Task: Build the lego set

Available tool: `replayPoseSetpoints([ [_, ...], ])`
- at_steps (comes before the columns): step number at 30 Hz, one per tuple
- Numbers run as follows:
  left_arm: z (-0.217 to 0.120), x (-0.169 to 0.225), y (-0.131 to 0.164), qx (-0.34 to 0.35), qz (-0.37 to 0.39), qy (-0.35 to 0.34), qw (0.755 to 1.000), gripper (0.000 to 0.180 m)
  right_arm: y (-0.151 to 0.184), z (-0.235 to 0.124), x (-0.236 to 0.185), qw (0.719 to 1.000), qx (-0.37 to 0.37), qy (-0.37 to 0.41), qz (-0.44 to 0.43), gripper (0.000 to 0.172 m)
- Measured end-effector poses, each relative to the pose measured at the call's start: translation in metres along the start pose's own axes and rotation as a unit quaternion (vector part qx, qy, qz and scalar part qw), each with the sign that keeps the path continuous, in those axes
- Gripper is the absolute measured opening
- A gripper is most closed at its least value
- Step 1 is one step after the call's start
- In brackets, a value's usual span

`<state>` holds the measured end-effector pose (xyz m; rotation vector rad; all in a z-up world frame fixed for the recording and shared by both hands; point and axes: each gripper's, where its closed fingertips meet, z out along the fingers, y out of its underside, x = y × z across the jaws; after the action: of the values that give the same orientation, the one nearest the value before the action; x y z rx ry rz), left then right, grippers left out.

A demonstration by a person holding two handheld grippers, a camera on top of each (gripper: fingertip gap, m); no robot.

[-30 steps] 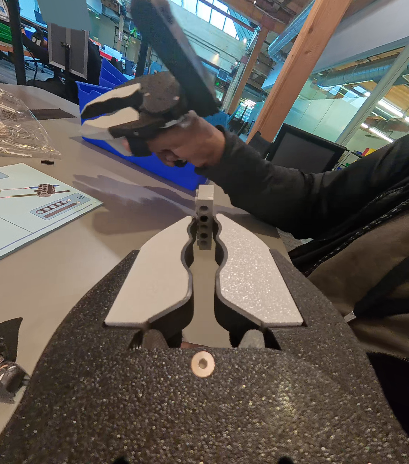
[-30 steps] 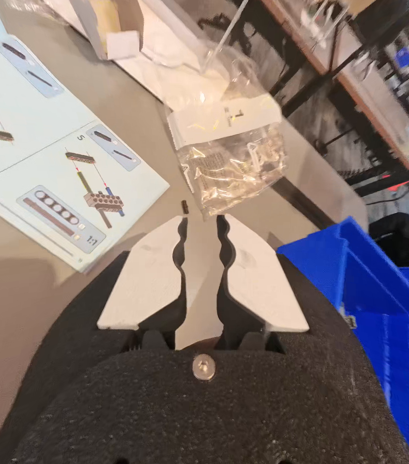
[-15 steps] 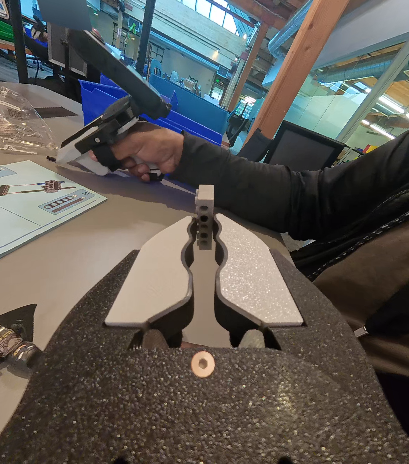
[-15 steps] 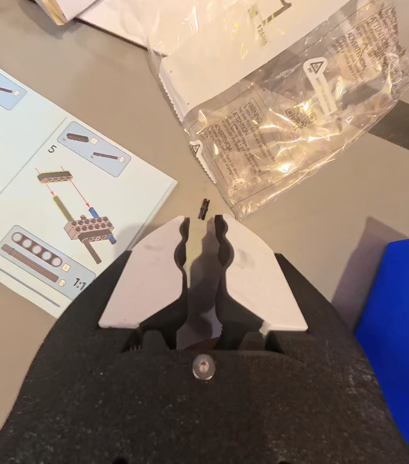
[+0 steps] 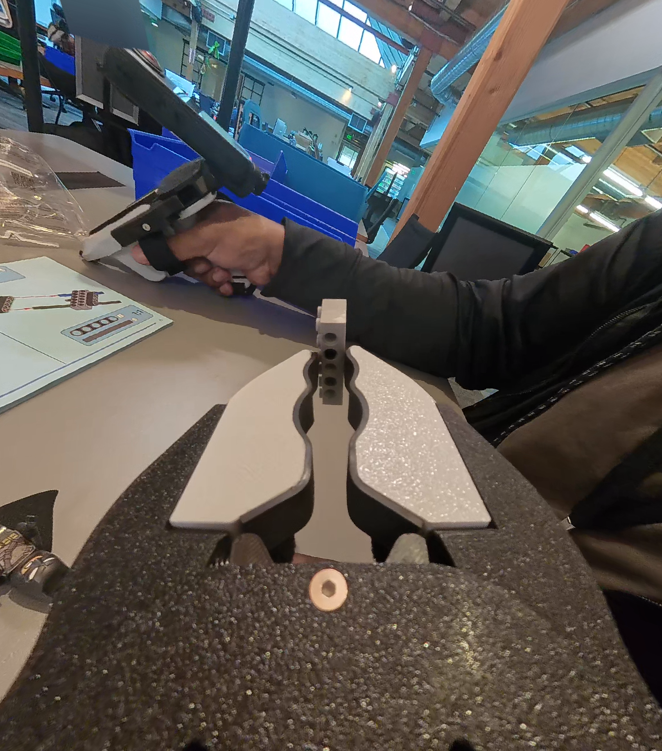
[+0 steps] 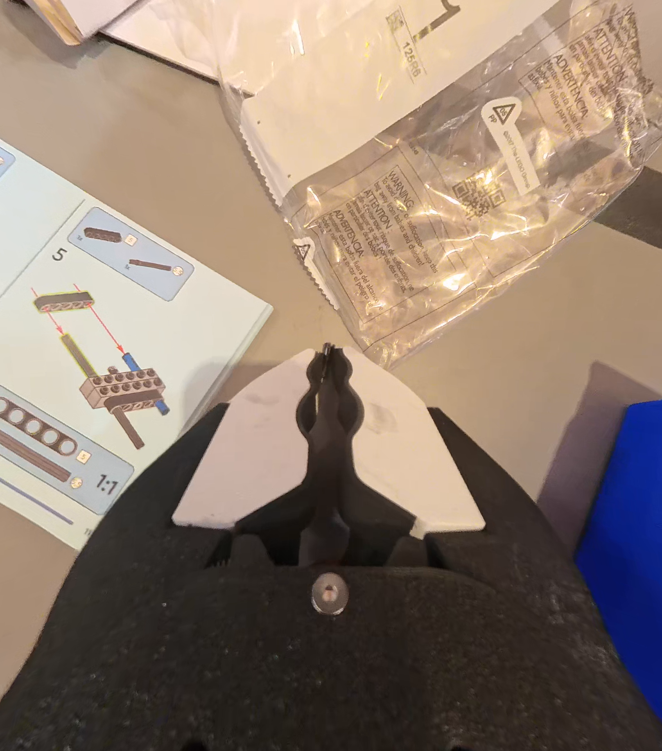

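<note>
1. I am gripping a grey brick with a row of holes point(image 5: 333, 357) in my left tongs point(image 5: 331, 359). Both pads are pressing its sides, and it is standing upright between the tips, lifted clear of the surface point(image 5: 126, 410).

2. My right tongs point(image 6: 328, 357) are pinching a small black pin point(image 6: 326, 352) at their very tips. The tips are nearly meeting on it, right down at the surface, just beside the near corner of the clear plastic bag point(image 6: 463, 211).

3. In the left wrist view the right tongs point(image 5: 89, 254) are pointing down at the surface between the bag point(image 5: 8, 195) and the far edge of the instruction booklet point(image 5: 36, 325).

4. The booklet point(image 6: 77, 325) is lying open to the left of my right tongs. A blue bin point(image 6: 646, 528) is standing at the right edge of the surface.

5. As I judge it, I am picking up the pin while holding the brick ready.

6. The grip on the pin is slight, only at the tips, so I am judging that lifting it calls for steady pressure and a slow, straight rise.

7. A small dark figure point(image 5: 0, 552) is lying near the surface's near left corner, well apart from both tongs.
</note>
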<state>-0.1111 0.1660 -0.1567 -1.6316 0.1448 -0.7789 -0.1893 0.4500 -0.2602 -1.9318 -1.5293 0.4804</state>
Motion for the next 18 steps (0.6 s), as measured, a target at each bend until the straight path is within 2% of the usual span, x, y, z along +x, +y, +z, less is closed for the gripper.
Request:
replayPoseSetpoints([
  [5, -0.002, -0.005, -0.001, 0.002, 0.003, -0.016, 1.0, 0.011, 0.004, -0.024, -0.022, 0.998, 0.031, -0.039, -0.025, 0.005],
  [8, -0.004, -0.012, 0.002, -0.018, 0.014, -0.043, 0.999, 0.011, 0.01, -0.059, -0.065, 0.987, 0.053, -0.12, -0.089, 0.005],
  [13, -0.003, -0.017, 0.008, -0.048, 0.02, -0.065, 0.997, 0.011, 0.067, -0.117, -0.164, 0.931, 0.024, -0.264, -0.25, 0.005],
  [16, -0.002, -0.019, 0.011, -0.056, 0.012, -0.066, 0.996, 0.011, 0.098, -0.134, -0.199, 0.904, 0.014, -0.3, -0.304, 0.005],
  [18, -0.002, -0.018, 0.015, -0.069, 0.003, -0.061, 0.996, 0.011, 0.107, -0.138, -0.21, 0.898, 0.016, -0.313, -0.308, 0.005],
])
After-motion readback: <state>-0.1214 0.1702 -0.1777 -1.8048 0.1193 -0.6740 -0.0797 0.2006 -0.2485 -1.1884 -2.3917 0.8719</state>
